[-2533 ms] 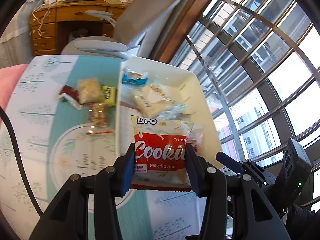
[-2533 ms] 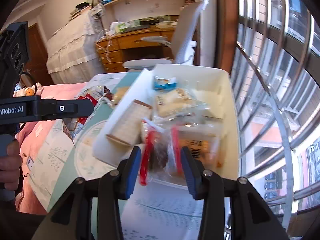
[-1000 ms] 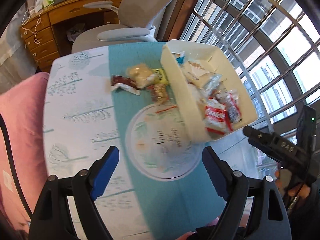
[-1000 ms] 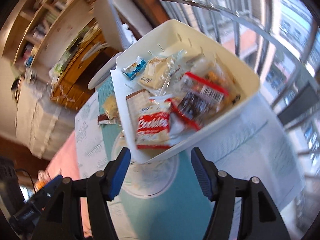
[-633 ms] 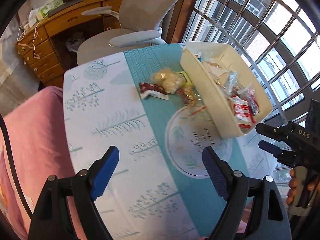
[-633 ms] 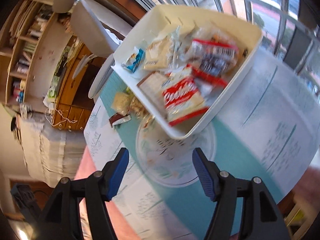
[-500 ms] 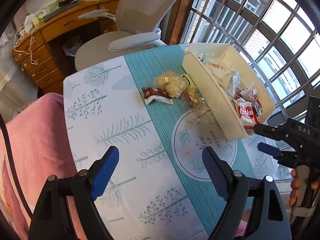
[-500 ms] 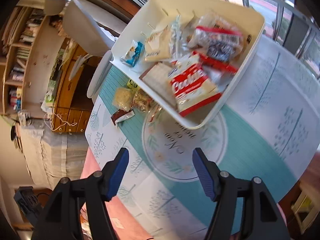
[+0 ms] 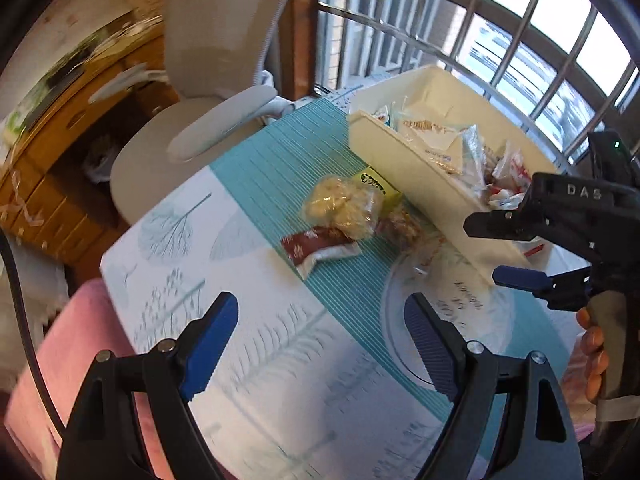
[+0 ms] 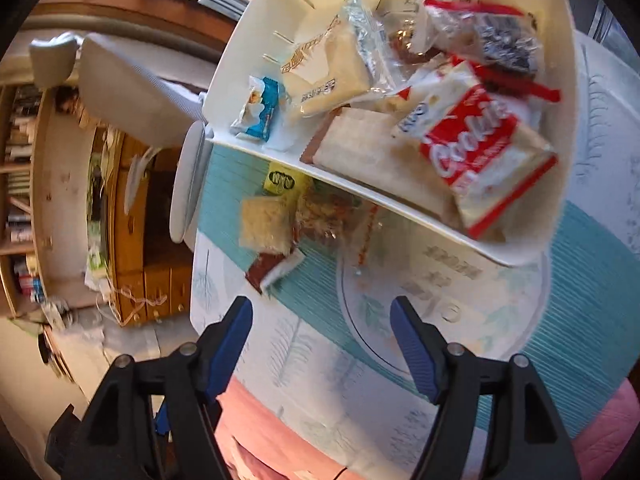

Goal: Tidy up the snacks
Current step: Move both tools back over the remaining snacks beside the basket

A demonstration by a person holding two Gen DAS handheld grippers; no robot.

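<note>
A white bin (image 9: 412,172) on the table holds several snack packs, among them a red cookie pack (image 10: 472,140) and a small blue packet (image 10: 260,108). Beside the bin lie loose snacks: a pale puffed-snack bag (image 9: 340,204), a yellow packet (image 9: 376,186), a dark red wrapper (image 9: 320,246) and a clear nut packet (image 9: 404,226). My left gripper (image 9: 320,320) hovers open and empty over the tablecloth, short of the wrapper. My right gripper (image 10: 322,316) is empty with its jaws opening, near the bin's corner (image 10: 516,256); it also shows as the right gripper (image 9: 482,250) in the left wrist view.
A grey office chair (image 9: 224,80) stands at the table's far edge, with a wooden desk (image 9: 60,140) behind it. Window bars (image 9: 520,40) run behind the bin. A pink cushion (image 9: 72,340) borders the table's near left side. A hand (image 9: 592,348) grips the right handle.
Both grippers let go of their packs, which now lie in the bin. Both have drawn back from the bin and rolled. The right jaws stand wider.
</note>
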